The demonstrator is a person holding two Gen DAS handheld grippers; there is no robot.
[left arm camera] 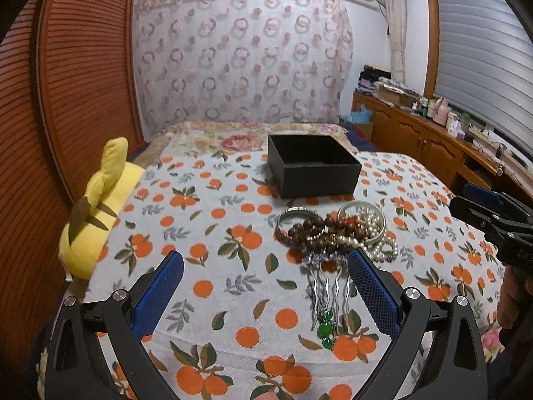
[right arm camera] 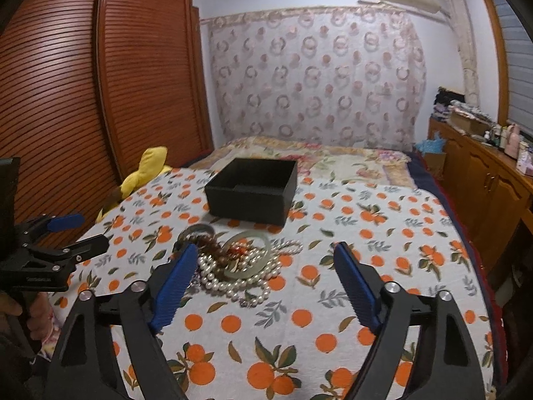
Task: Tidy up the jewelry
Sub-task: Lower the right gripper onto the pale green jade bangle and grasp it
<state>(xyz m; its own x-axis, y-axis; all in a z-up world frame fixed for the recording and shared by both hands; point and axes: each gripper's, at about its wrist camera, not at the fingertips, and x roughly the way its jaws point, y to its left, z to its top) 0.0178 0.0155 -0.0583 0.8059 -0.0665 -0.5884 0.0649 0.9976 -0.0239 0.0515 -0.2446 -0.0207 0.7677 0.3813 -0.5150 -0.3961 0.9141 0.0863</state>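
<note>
A heap of jewelry (left arm camera: 336, 233) lies on the orange-print cloth (left arm camera: 213, 240): brown wooden beads, white pearl strands (right arm camera: 240, 280), a pale bangle (right arm camera: 248, 256) and a metal bracelet (left arm camera: 293, 215). A silver hair comb with green stones (left arm camera: 324, 300) lies nearest, in the left wrist view. An open black box (left arm camera: 313, 170) stands behind the heap. My left gripper (left arm camera: 266, 260) is open, its right finger beside the comb. My right gripper (right arm camera: 263, 250) is open above the cloth, with the pearls and bangle low between its fingers and no pad touching them.
A yellow plush toy (left arm camera: 100, 206) lies at the bed's left edge by the slatted wooden wardrobe (left arm camera: 73, 83). Wooden cabinets (left arm camera: 416, 140) with clutter run along the right wall. A person's hand (right arm camera: 36, 313) holds the left gripper's handle. Bare cloth spreads right of the heap.
</note>
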